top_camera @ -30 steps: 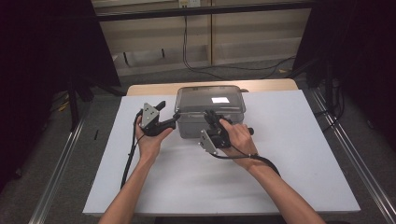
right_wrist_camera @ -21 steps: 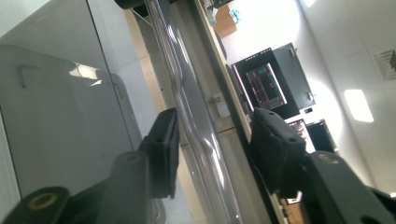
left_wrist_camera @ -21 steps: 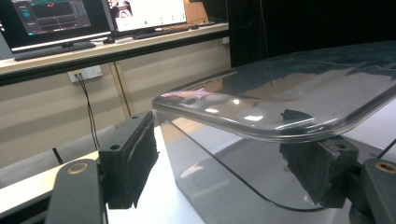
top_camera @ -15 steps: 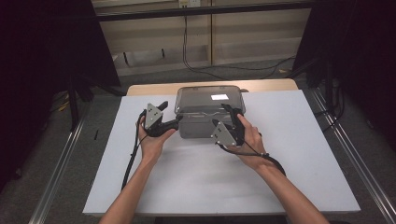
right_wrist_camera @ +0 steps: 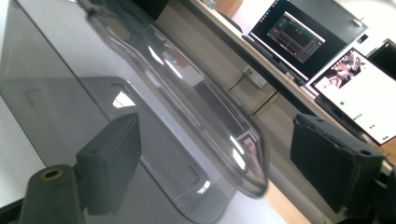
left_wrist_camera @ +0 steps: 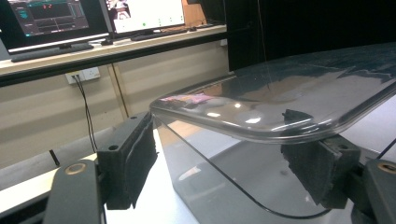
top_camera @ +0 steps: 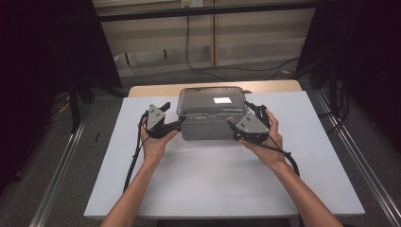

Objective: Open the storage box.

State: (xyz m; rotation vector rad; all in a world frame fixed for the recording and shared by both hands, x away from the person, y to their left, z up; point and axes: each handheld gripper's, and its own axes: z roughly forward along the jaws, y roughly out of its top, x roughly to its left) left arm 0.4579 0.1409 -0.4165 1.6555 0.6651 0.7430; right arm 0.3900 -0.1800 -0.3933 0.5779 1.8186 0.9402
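A smoky clear plastic box [top_camera: 210,127] with a clear lid [top_camera: 211,100] stands at the far middle of the white tabletop [top_camera: 213,184]. My left gripper [top_camera: 172,114] is at the box's left front corner. In the left gripper view its jaws [left_wrist_camera: 222,168] straddle the lid's corner [left_wrist_camera: 261,107], with a small gap at the left pad [left_wrist_camera: 130,161], so it is open. My right gripper [top_camera: 242,115] is at the right front corner. Its jaws have just been opening, and its pads [right_wrist_camera: 109,163] stand clear of the lid's corner [right_wrist_camera: 243,154] between them.
Wooden table edge [top_camera: 156,90] runs behind the white top. Cables [top_camera: 189,56] lie on the floor beyond, and metal rails [top_camera: 61,175] flank the table. Monitors [left_wrist_camera: 51,18] stand on a shelf in the gripper views.
My right gripper has moved right, from the middle of the box's front to its right front corner, and its jaws have opened. The left gripper has kept still.
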